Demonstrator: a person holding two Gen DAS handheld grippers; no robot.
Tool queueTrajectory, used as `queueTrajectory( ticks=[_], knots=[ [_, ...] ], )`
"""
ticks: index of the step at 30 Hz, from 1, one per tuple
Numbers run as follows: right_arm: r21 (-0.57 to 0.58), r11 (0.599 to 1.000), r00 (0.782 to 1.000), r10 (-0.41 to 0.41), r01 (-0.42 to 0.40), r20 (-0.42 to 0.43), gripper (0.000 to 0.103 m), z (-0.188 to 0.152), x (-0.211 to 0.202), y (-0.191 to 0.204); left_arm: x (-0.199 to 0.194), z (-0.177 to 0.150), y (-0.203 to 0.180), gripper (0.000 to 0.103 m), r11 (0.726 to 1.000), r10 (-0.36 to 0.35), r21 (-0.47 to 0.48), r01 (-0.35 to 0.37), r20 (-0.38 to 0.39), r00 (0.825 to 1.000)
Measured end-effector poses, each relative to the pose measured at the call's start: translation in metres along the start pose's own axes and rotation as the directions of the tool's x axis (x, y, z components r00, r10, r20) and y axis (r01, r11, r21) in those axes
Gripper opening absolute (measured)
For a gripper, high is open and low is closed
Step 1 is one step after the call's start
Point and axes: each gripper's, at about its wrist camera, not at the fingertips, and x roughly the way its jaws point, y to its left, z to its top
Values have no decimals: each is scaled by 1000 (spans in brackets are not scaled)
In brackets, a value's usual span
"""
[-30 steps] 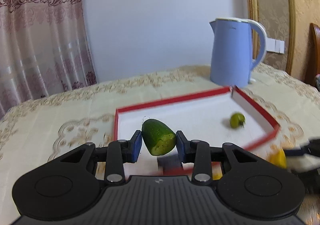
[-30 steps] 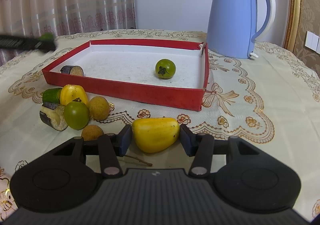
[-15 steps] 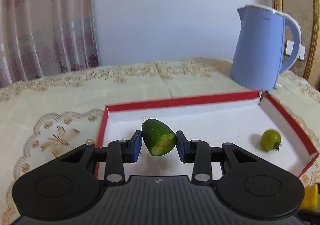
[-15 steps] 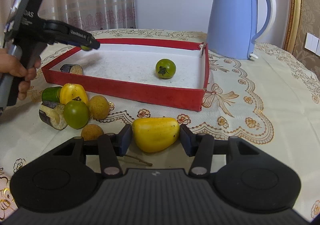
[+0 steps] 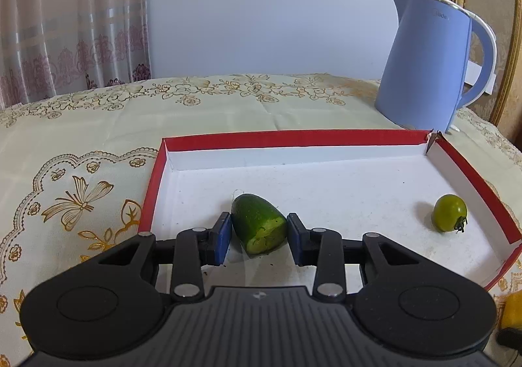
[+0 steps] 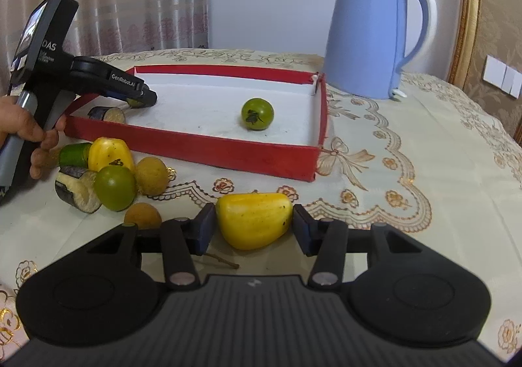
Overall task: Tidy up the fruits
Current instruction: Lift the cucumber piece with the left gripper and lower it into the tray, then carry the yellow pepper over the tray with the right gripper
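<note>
The left gripper (image 5: 259,234) pinches a short piece of green cucumber (image 5: 259,226) between its blue pads. The piece has one rounded, glossy end and one flat, pale cut face; its long axis runs away from the camera, rounded end pointing toward the tray's far wall, cut face toward the gripper body. It is held low over the near left part of a shallow rectangular tray (image 5: 293,138) with red cardboard walls and a white, slightly gritty floor; whether it touches the floor cannot be told.

Inside the tray, a small round green tomato (image 5: 449,213) lies near the right wall, its dark stem turned toward the near edge. A cut eggplant piece (image 6: 107,114) with dark skin sits in the tray's near left corner.

The right gripper (image 6: 254,228) holds a smooth yellow pepper piece (image 6: 254,220) between its pads, just above the tablecloth (image 6: 407,145) before the tray's near wall. Its long axis lies crosswise, blunt end to the right.

Near the tray's left corner, on the cream, gold-patterned tablecloth, lies a cluster: another yellow pepper (image 6: 109,154), a green tomato (image 6: 115,187), a cucumber piece (image 6: 74,154), an eggplant chunk (image 6: 78,192) and two rough brown round fruits (image 6: 151,176). A person's hand (image 6: 27,135) grips the left tool's handle. A pale blue kettle (image 5: 430,63) stands beyond the tray's far right corner.
</note>
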Motion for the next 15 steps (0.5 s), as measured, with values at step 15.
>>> queueTrajectory(
  ticks=[15],
  knots=[
    [-73,997,997,-33,38,69,48,47,-16,-4,0,0,0,36,1000,0,0,0,1,1000]
  ],
)
